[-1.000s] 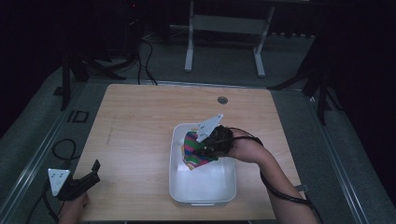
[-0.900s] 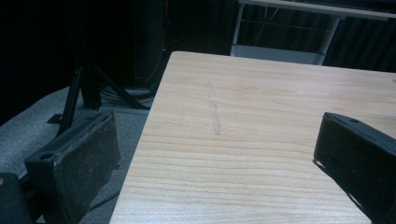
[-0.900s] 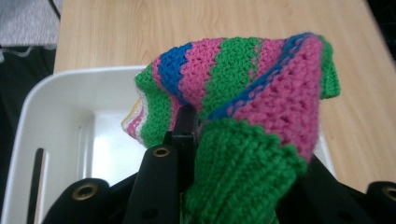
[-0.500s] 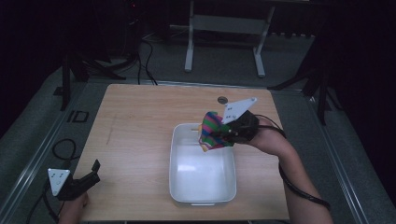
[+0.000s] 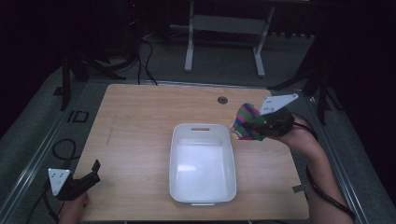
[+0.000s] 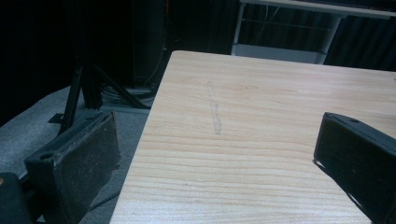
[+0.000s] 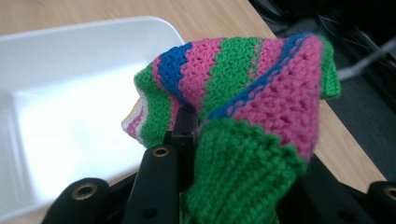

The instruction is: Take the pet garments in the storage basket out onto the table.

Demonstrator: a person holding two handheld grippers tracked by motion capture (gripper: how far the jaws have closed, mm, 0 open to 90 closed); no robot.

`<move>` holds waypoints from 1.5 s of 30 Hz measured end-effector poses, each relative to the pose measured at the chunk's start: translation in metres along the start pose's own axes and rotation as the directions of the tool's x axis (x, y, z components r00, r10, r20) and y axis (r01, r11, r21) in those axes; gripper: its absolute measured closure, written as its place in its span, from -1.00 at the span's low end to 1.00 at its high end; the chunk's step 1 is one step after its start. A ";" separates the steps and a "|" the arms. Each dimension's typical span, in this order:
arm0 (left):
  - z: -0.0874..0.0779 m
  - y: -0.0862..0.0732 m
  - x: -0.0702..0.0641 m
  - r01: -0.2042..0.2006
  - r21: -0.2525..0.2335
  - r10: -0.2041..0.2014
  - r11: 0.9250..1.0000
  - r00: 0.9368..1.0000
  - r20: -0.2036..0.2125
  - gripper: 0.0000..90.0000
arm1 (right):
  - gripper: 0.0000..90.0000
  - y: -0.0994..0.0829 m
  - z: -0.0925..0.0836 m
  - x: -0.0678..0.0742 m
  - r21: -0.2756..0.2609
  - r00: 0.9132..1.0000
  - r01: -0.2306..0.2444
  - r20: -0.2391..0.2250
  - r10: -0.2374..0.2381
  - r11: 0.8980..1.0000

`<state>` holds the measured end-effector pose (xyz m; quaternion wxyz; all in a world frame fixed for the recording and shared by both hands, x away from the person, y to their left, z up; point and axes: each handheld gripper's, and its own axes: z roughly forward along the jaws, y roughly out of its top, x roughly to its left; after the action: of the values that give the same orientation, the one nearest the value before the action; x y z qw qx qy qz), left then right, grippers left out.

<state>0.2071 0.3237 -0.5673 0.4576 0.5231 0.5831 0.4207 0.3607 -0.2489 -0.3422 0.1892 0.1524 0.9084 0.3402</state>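
The right gripper [image 5: 261,127], jaws clamped on a striped crocheted cloth [image 5: 246,122], held it above the table [image 5: 140,121] just right of the emptied white tub [image 5: 201,164]; setting it down remained. The left gripper [image 5: 91,172] waited, jaws apart.

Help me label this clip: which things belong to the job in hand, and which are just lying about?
In the job: striped knitted cloth, right gripper clamped on it, white tub.
Just about: left gripper, idle and open at the table corner; white stand behind.
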 end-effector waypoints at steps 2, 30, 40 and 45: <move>0.000 0.000 0.000 0.000 0.000 0.000 1.000 1.000 0.000 -0.98 | 0.54 -0.009 -0.003 -0.005 0.005 1.000 -0.024 0.013 0.024 1.000; 0.000 0.000 -0.001 -0.003 -0.002 0.003 1.000 1.000 0.002 -0.98 | 0.52 -0.136 0.087 -0.011 0.104 0.960 -0.277 0.075 0.270 0.955; 0.000 0.000 -0.001 -0.009 -0.001 0.009 1.000 1.000 0.002 -0.98 | 0.46 -0.156 0.125 0.001 0.107 0.951 -0.307 0.062 0.302 0.946; 0.000 0.000 -0.001 -0.008 -0.002 0.008 1.000 1.000 0.003 -0.98 | 0.29 -0.155 0.126 0.002 0.102 0.950 -0.309 0.077 0.303 0.945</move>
<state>0.2072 0.3229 -0.5675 0.4571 0.5255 0.5800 0.4224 0.3922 -0.2889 -0.5353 0.1526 0.3122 0.8854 0.3088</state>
